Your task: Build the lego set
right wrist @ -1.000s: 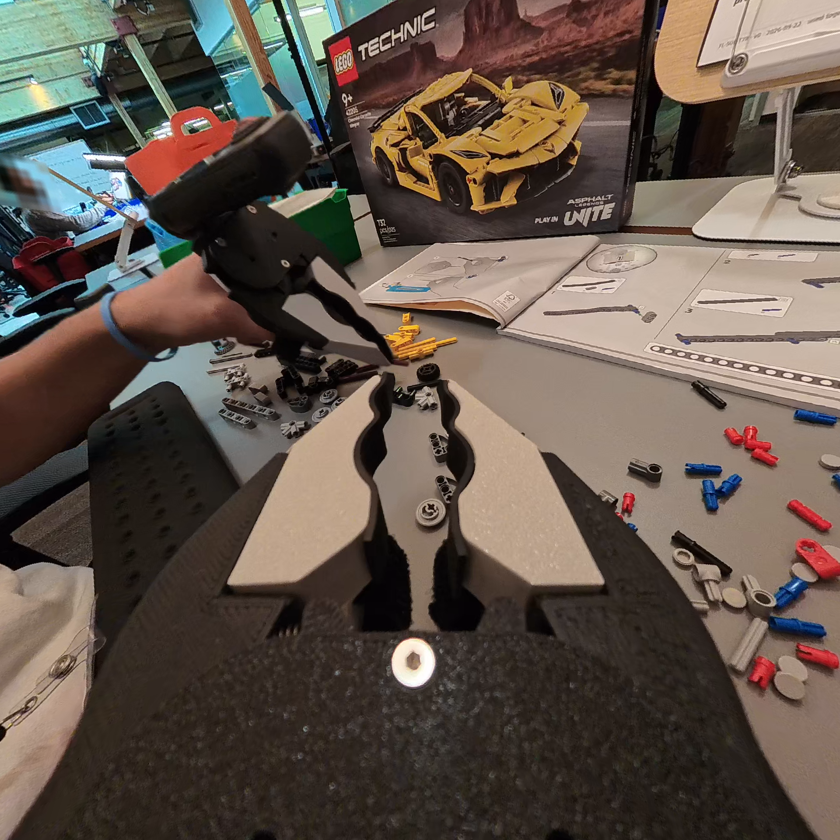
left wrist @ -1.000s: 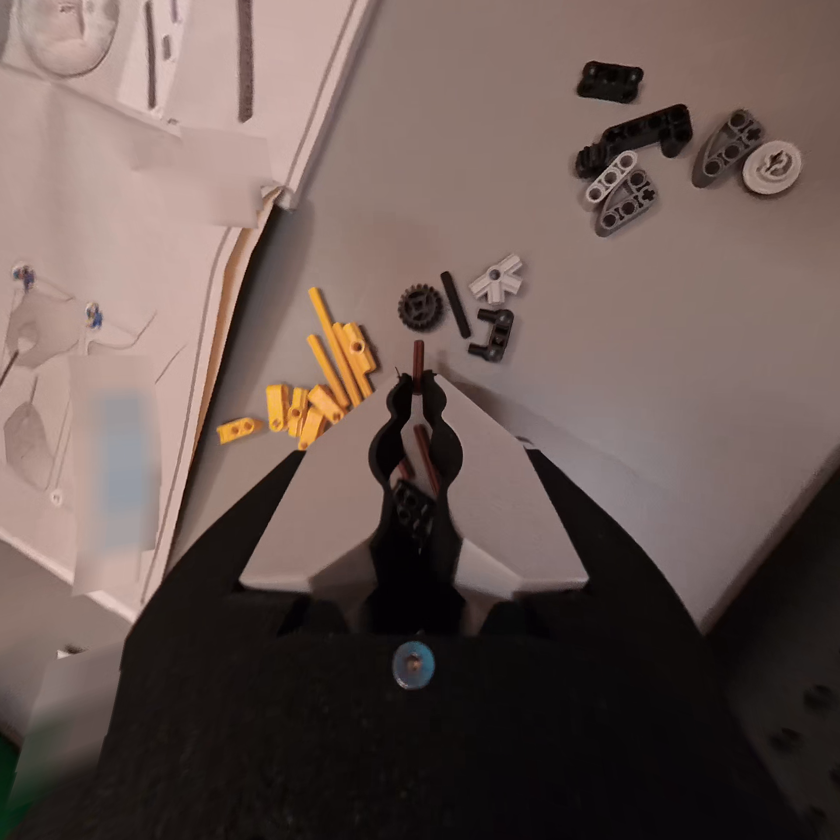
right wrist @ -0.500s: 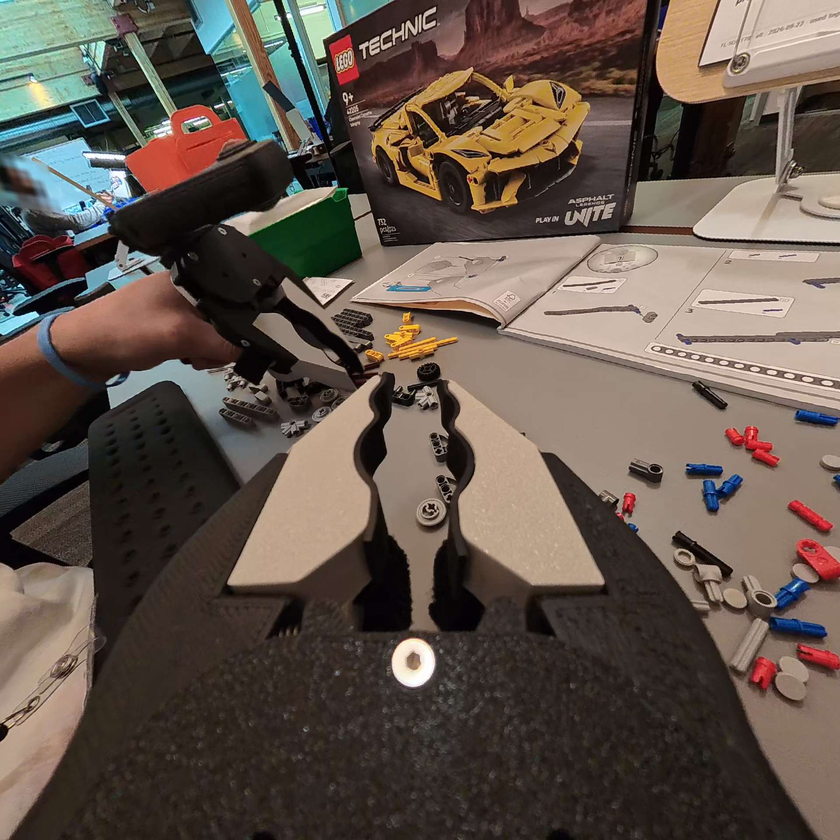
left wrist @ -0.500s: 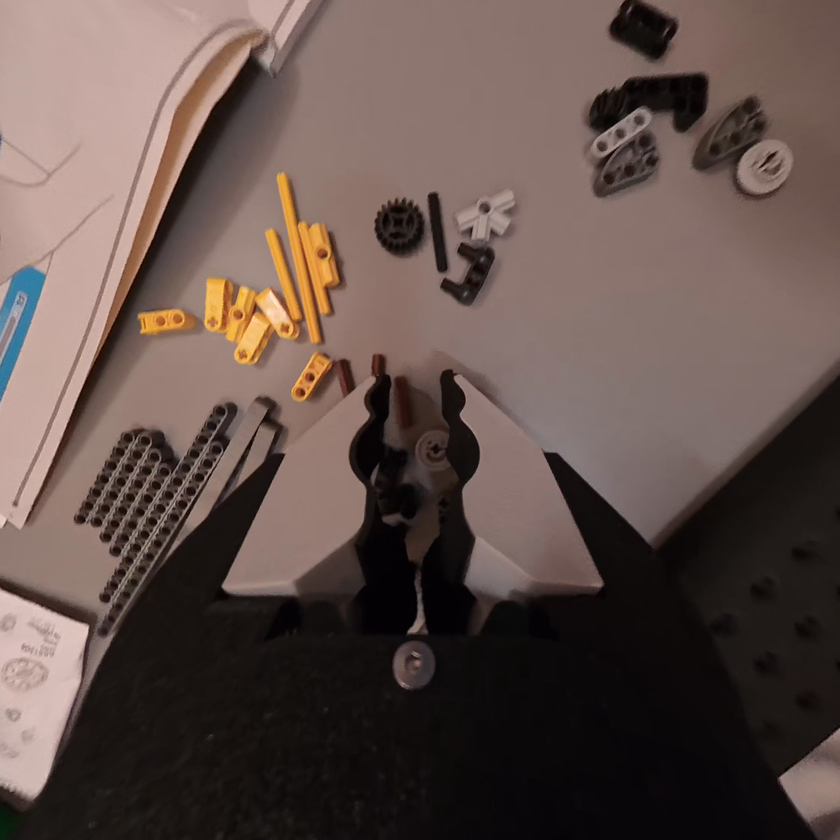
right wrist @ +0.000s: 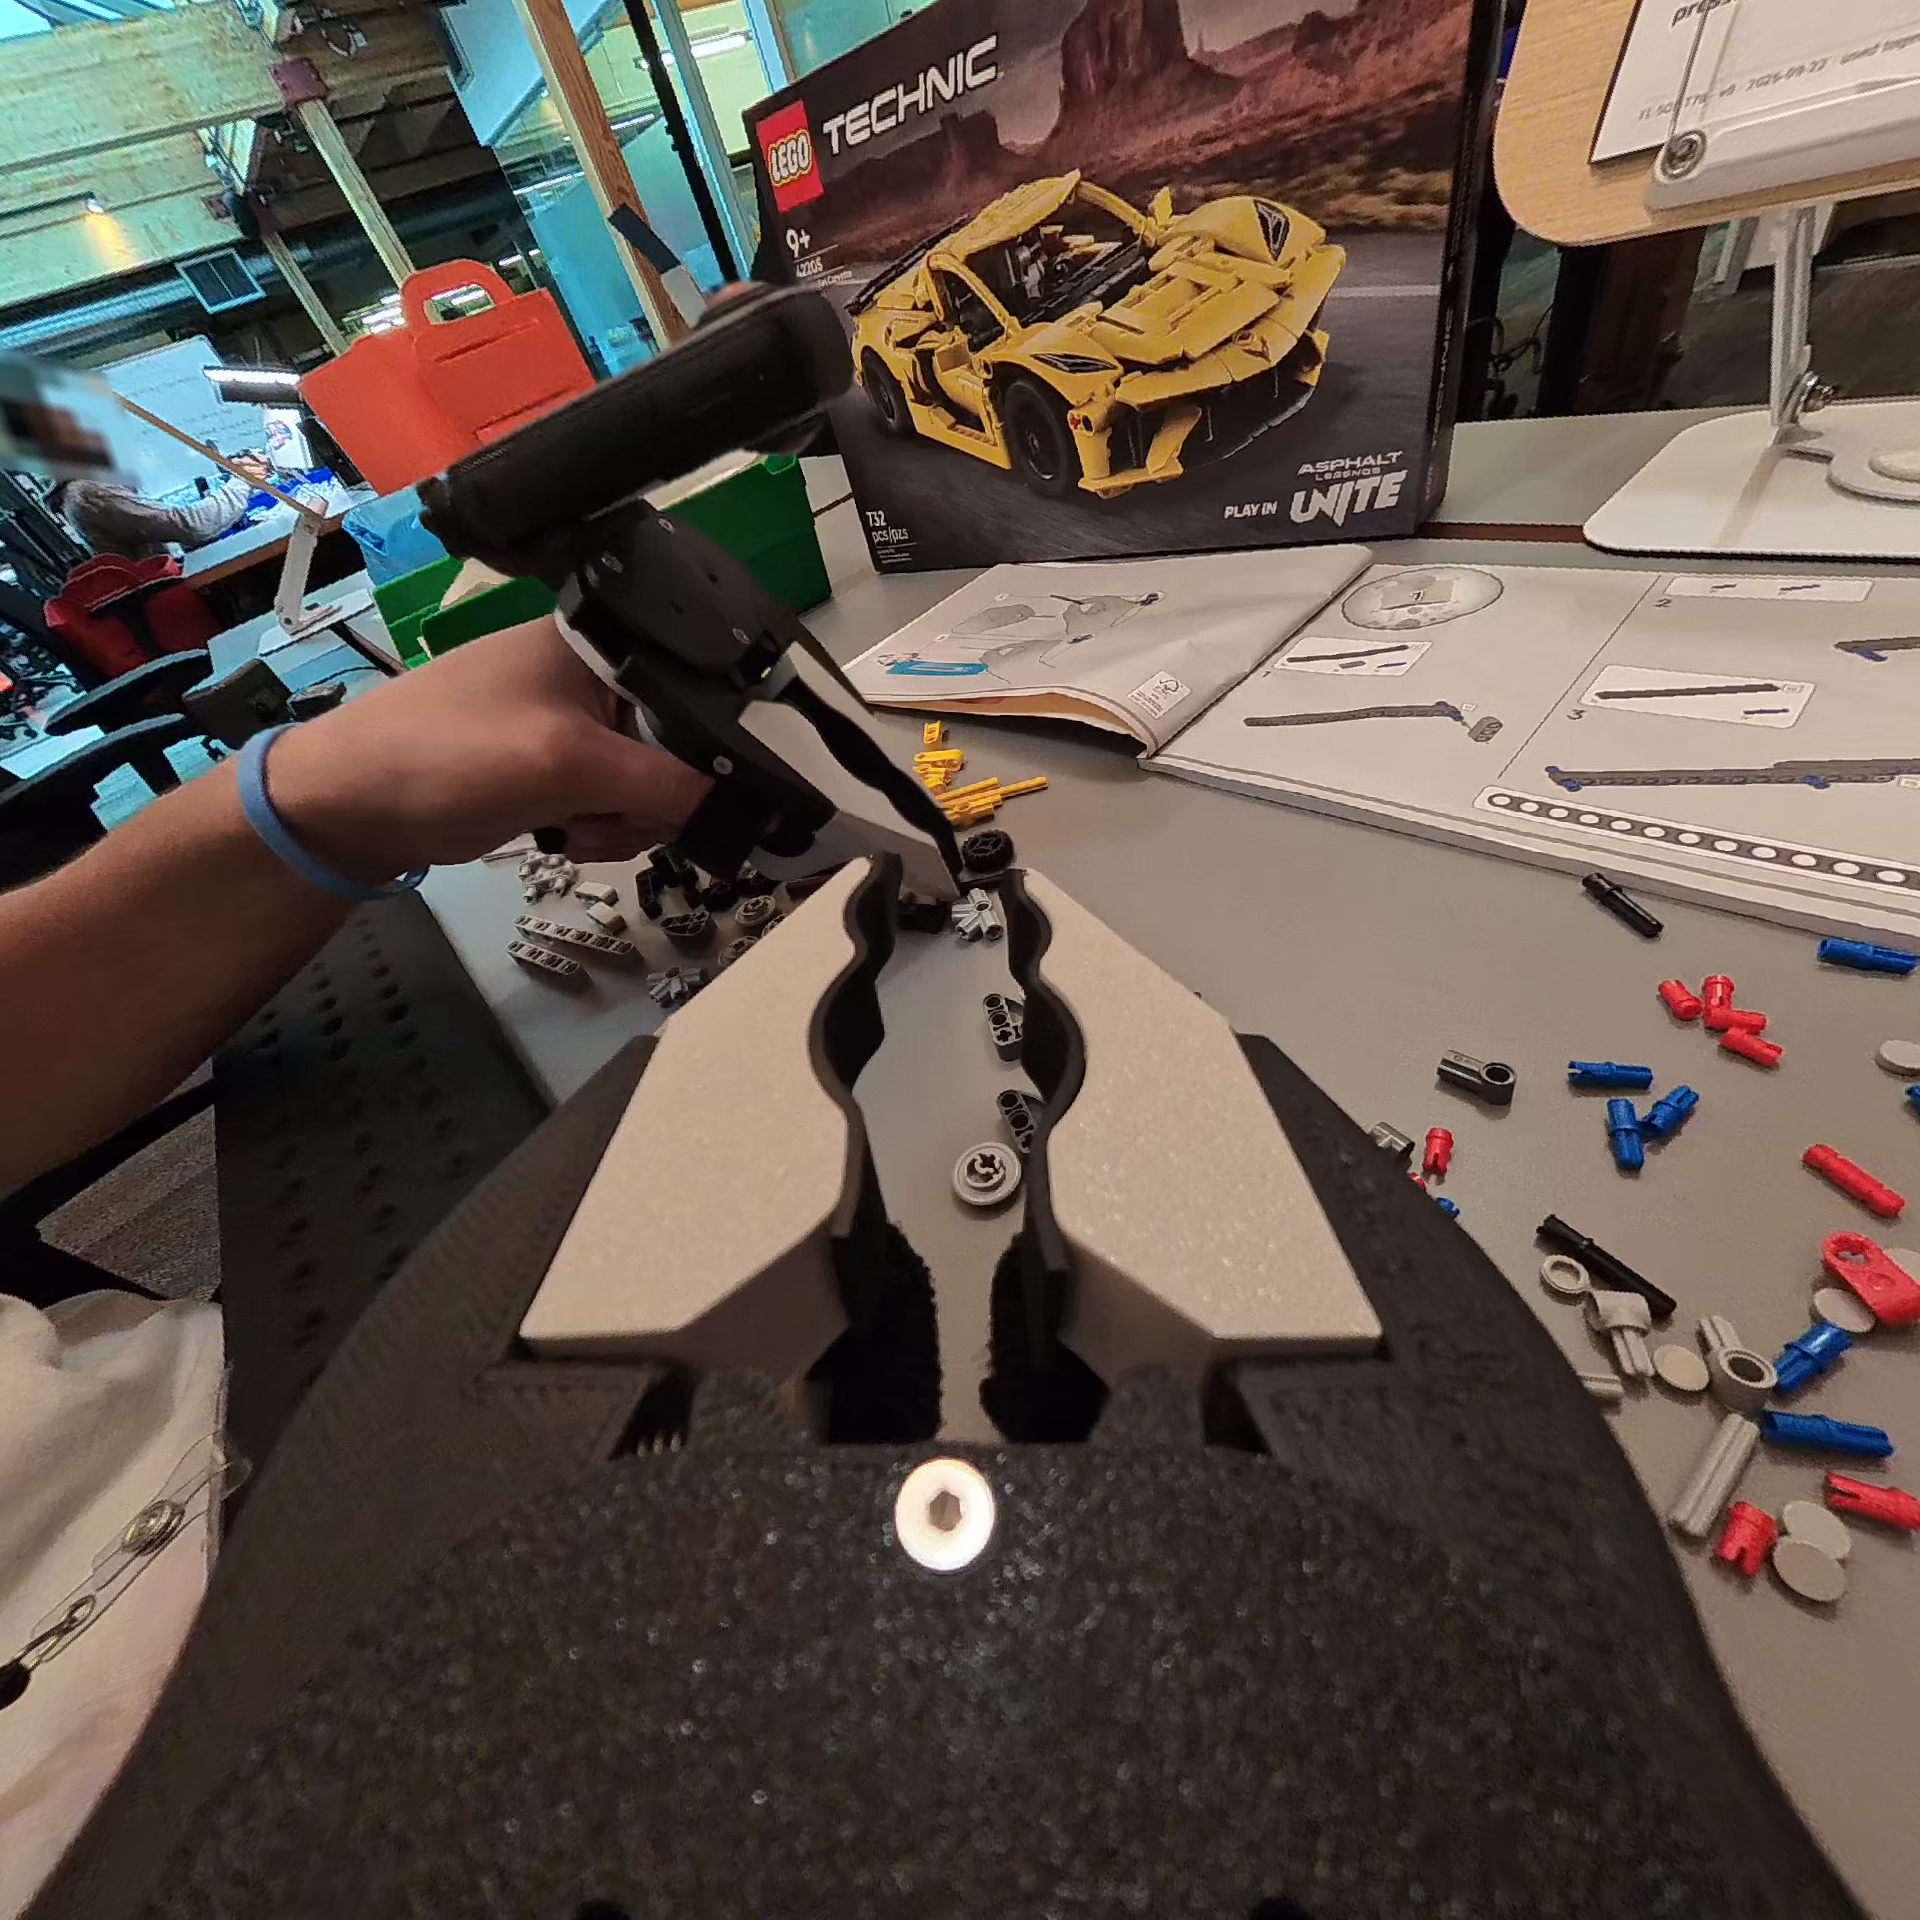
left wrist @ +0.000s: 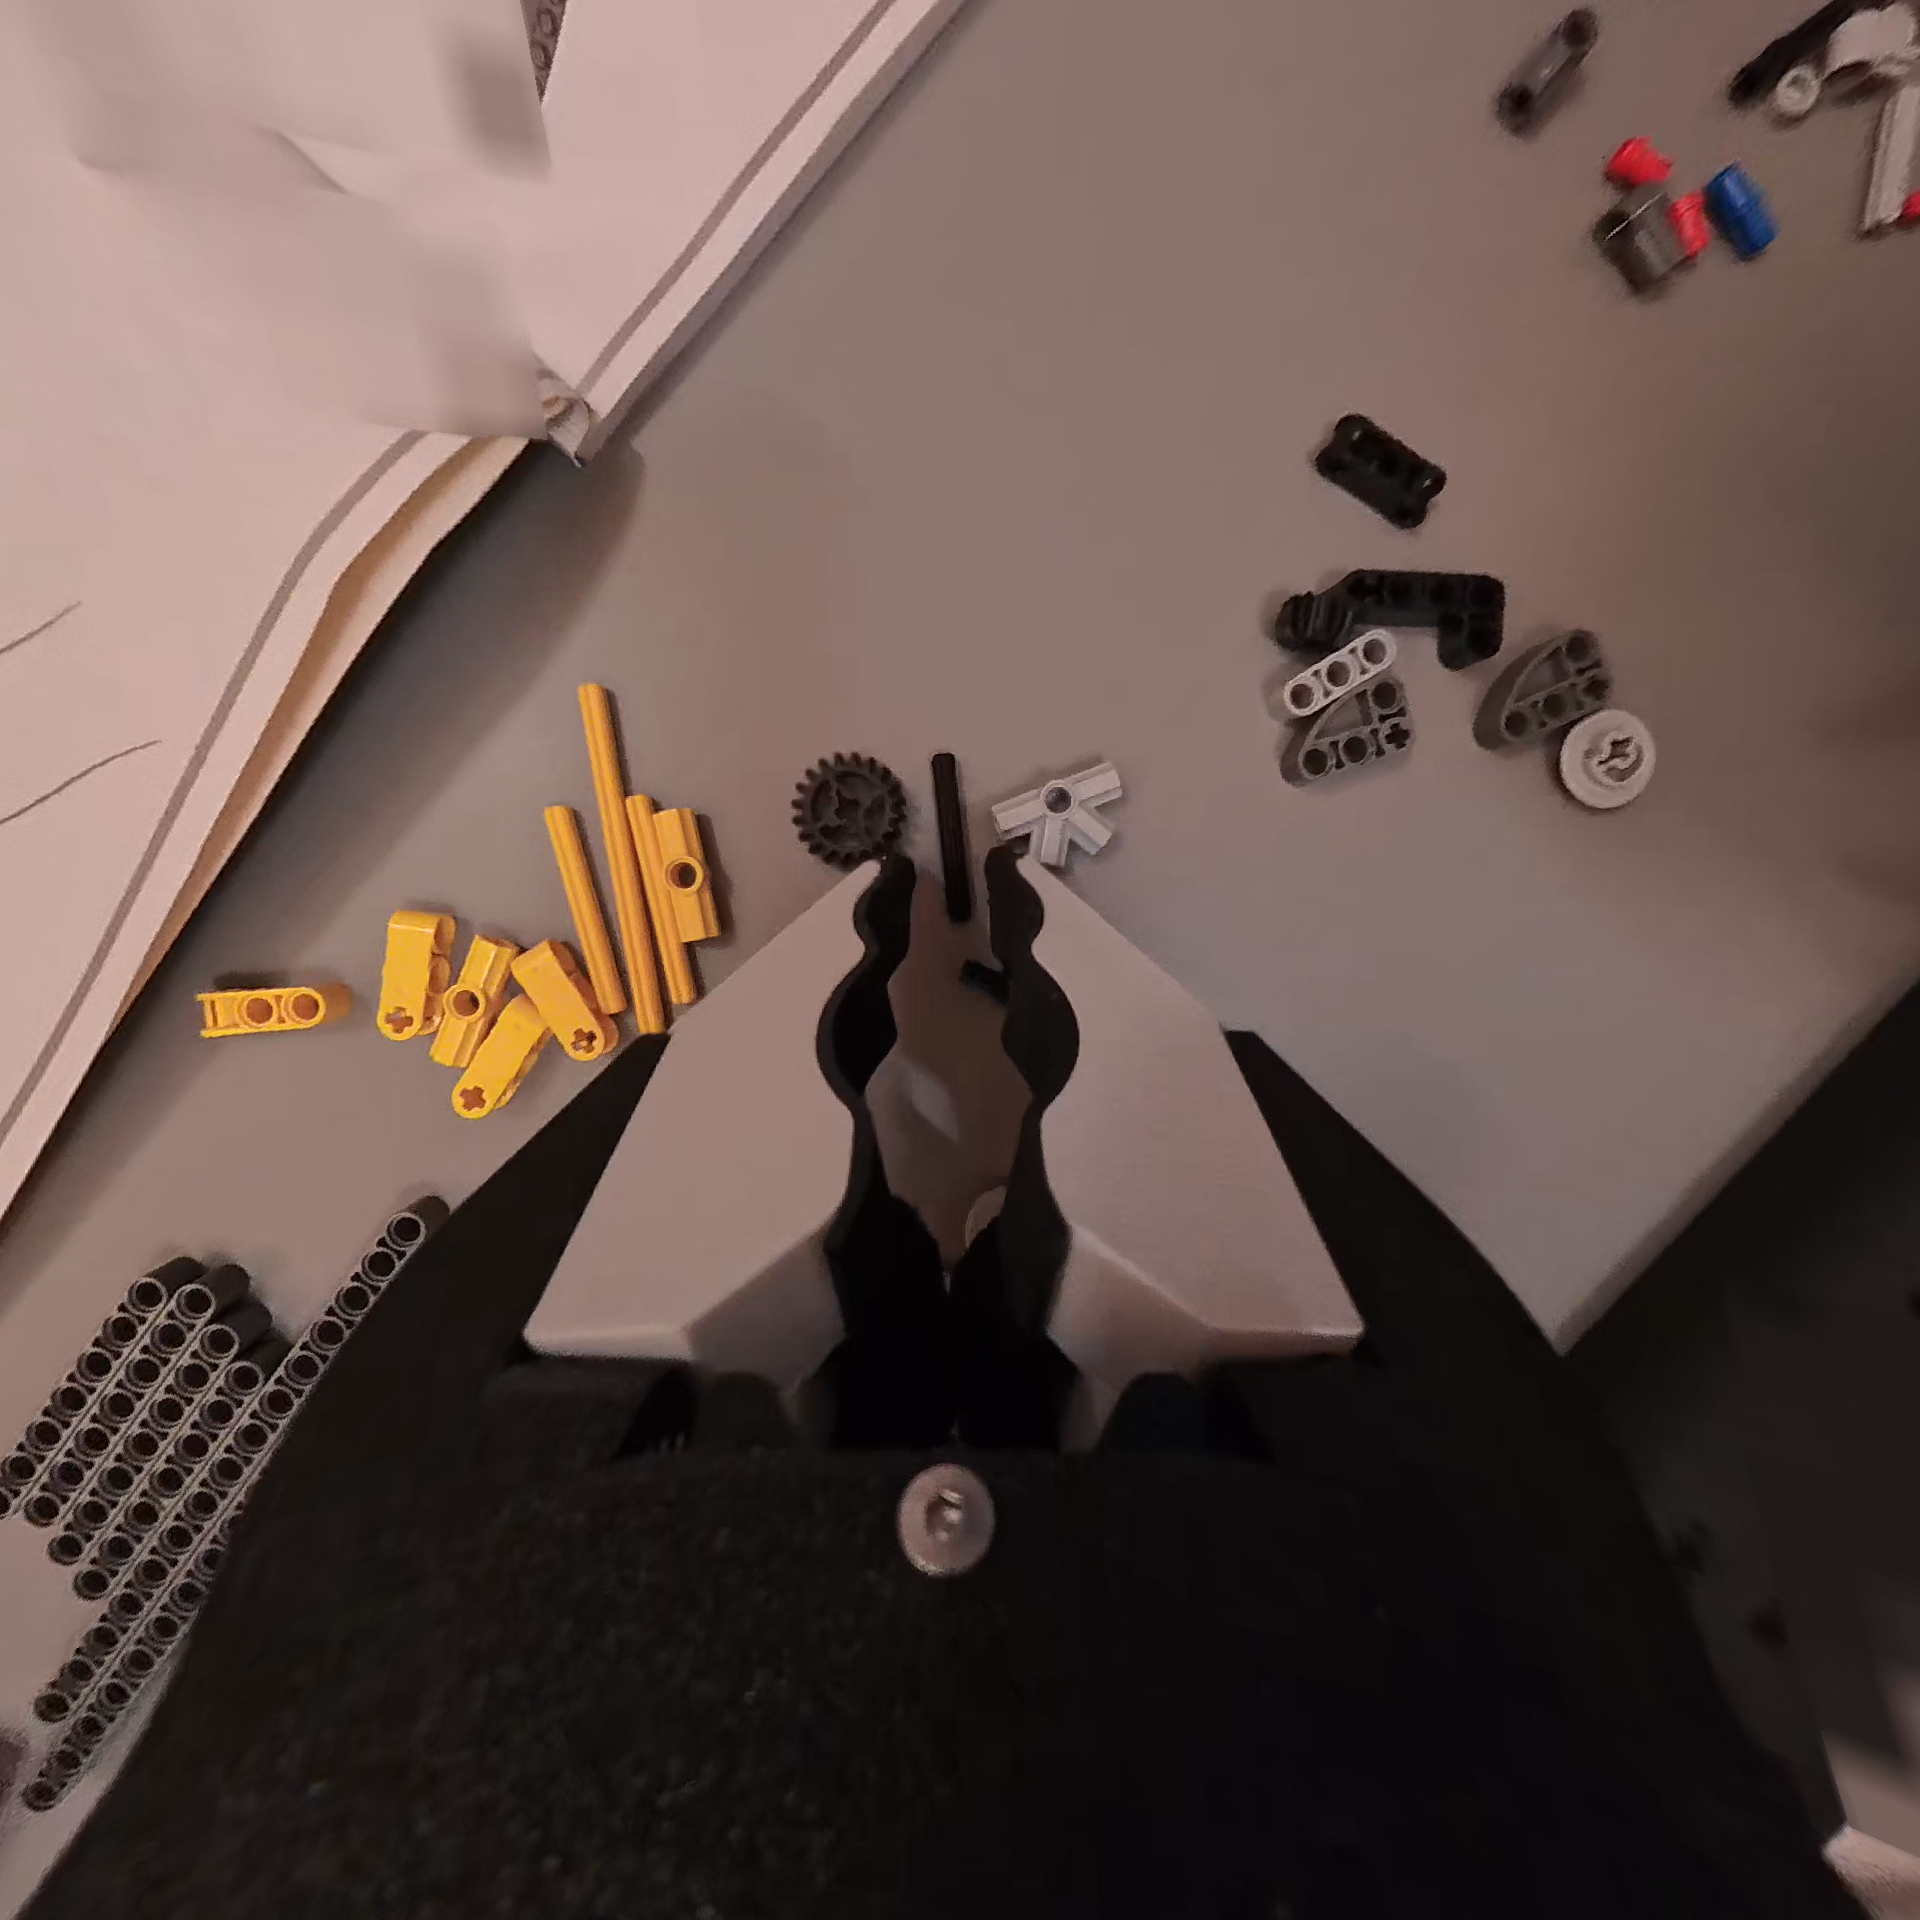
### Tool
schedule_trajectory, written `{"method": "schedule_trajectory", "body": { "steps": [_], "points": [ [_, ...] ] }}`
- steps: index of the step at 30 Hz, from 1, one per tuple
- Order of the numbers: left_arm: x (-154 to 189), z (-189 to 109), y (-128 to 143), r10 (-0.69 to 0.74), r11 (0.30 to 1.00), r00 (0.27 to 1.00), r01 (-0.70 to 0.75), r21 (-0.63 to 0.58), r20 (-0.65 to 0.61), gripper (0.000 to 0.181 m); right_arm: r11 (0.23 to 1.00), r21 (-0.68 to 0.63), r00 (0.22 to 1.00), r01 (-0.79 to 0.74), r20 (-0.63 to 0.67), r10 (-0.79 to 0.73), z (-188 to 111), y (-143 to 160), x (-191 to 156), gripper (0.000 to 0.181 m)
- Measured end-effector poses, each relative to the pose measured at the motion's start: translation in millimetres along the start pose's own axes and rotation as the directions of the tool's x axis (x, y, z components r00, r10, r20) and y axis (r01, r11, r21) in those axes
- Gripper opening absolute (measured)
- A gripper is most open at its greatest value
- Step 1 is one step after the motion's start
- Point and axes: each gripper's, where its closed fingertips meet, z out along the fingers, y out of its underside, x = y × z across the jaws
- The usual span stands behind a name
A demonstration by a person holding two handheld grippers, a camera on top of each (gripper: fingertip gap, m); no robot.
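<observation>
While the left gripper (left wrist: 948, 871) points down at the grey table (left wrist: 1039, 364), its jaws stand a narrow way apart with nothing between them, and the tips straddle the near end of a short black axle (left wrist: 948, 831) lying flat. Just to the axle's left lies a black gear (left wrist: 848, 808), just to its right a light grey connector (left wrist: 1060, 814). Yellow axles and connectors (left wrist: 582, 935) are heaped further left, black perforated beams (left wrist: 156, 1455) lie at the lower left, and the instruction booklet (left wrist: 260, 364) fills the upper left corner.

From the right wrist view, the right gripper (right wrist: 948, 883) hovers above the table, parted slightly and holding nothing; a grey round piece (right wrist: 985, 1174) on the table shows through the gap. Beyond it, a hand (right wrist: 488, 758) aims the left gripper at the small black and grey parts. Red and blue pins (right wrist: 1714, 1091) are scattered to the right, and the set's box (right wrist: 1122, 291) stands behind the open booklet.

No assembled portion shows in either view, so the build appears barely begun: pieces are sorted loosely, and nearly everything remains to be joined.
</observation>
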Motion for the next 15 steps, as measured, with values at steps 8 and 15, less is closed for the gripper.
{"method": "schedule_trajectory", "body": {
  "steps": [8,15],
  "points": [
    [-8.8,-12.4,1.2,0.101,0.995,0.993,-0.101,0.004,0.061,0.002,1.0,0.0,1.0,-0.003,0.001,0.003,0.0,0.0,0.1,0.02],
    [-93.2,-115.7,89.5,0.127,0.992,0.97,-0.121,-0.043,0.209,0.002,1.0,-0.008,1.0,0.004,0.002,-0.004,1.0,1.1,-0.7,0.02]
  ]
}}
